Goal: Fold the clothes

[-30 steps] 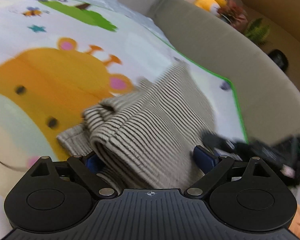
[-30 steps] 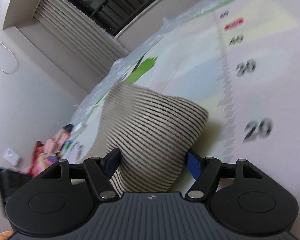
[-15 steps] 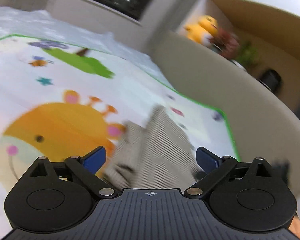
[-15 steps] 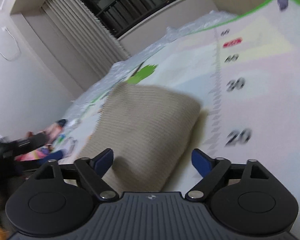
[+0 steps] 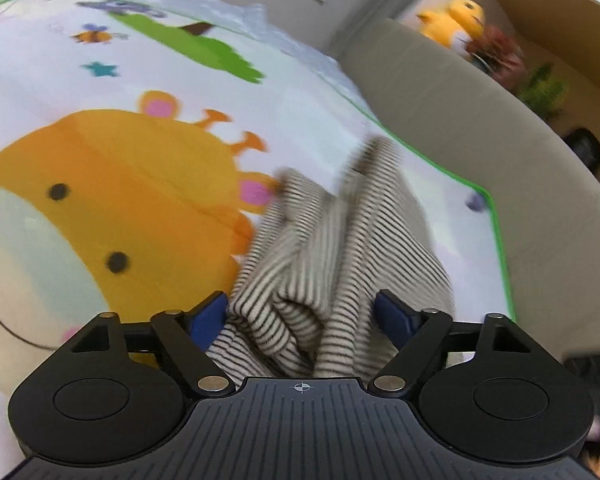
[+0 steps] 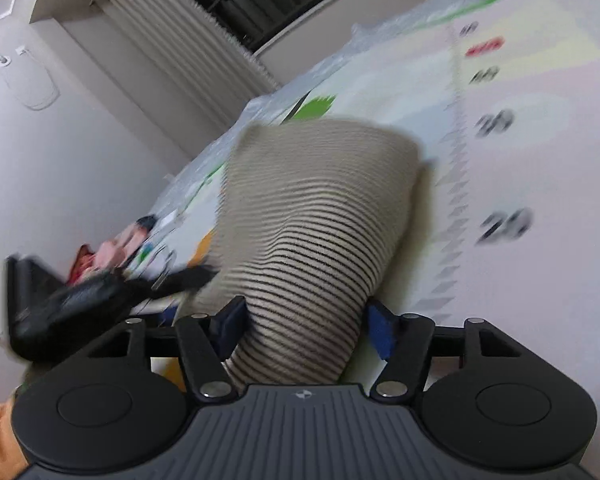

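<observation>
A beige sweater with thin dark stripes [image 5: 340,240] lies bunched on a cartoon play mat [image 5: 100,160]. In the left wrist view its folded layers fill the gap between the blue pads of my left gripper [image 5: 302,316], which is shut on the bundle. In the right wrist view the sweater [image 6: 320,200] rises in a hump from the mat [image 6: 520,80], and its near end is pinched in my right gripper [image 6: 306,324]. The left gripper [image 6: 80,300] shows there as a blurred black shape at the left, touching the sweater's edge.
A beige sofa [image 5: 500,140] curves along the mat's green right edge, with yellow plush toys [image 5: 452,20] and small plants [image 5: 540,84] behind it. A window with blinds [image 6: 172,40] is beyond the mat. Colourful items [image 6: 112,248] lie at the mat's far left.
Half a second ago both grippers stood wider apart and back from the flat sweater. Now both have moved in, their fingers have narrowed onto it, and the fabric is bunched and raised.
</observation>
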Available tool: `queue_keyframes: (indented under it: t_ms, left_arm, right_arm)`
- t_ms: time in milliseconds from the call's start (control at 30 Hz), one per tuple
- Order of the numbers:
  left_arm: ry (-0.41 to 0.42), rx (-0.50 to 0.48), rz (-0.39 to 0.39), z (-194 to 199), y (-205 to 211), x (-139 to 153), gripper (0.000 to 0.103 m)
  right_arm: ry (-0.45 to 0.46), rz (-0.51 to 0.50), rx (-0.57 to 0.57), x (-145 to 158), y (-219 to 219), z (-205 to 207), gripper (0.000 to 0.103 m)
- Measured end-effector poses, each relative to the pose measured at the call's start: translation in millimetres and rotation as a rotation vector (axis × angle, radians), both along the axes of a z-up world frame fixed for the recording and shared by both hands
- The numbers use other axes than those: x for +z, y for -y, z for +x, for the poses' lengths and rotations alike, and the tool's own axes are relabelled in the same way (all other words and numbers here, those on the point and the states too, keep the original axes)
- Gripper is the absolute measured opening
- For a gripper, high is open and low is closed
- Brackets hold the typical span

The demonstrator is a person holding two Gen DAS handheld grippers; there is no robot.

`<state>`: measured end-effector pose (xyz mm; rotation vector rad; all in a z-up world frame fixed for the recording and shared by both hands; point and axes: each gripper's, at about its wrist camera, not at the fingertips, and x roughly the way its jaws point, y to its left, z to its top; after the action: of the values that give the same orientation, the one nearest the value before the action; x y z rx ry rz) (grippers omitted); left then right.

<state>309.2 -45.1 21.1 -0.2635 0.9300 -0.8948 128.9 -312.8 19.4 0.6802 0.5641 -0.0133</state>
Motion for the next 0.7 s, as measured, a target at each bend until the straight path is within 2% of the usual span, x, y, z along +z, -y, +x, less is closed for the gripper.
queue_keyframes:
  t_ms: [100,233,333,433,533,567,700]
  left_arm:
    - [0.017,-0.119,0.018,-25,16,3,0.083]
    - [0.057,-0.226,0.034,-59,34,4,0.087]
    - [0.129,-0.205,0.062,-73,36,9,0.092]
    - [0.2,-0.142,0.085,-76,28,12,0.092]
    - [0.218,-0.075,0.124,-74,17,8,0.086]
    - [0.219,-0.052,0.139,-73,13,6,0.082]
    - [0.194,-0.036,0.148,-68,2,-1,0.08]
  right_arm:
    - [0.0,-0.124,-0.076,14,15,-3,0.062]
    - [0.017,-0.373,-0.124,37,11,-13,0.064]
    - [0.088,-0.467,-0.071,56,-8,-25,0.081]
    - [0.143,-0.587,0.004,65,-39,-28,0.081]
    - [0.18,-0.701,0.062,67,-71,-20,0.081]
    - [0.182,-0.718,0.081,67,-79,-15,0.081]
    - [0.166,-0.73,0.134,65,-99,9,0.078]
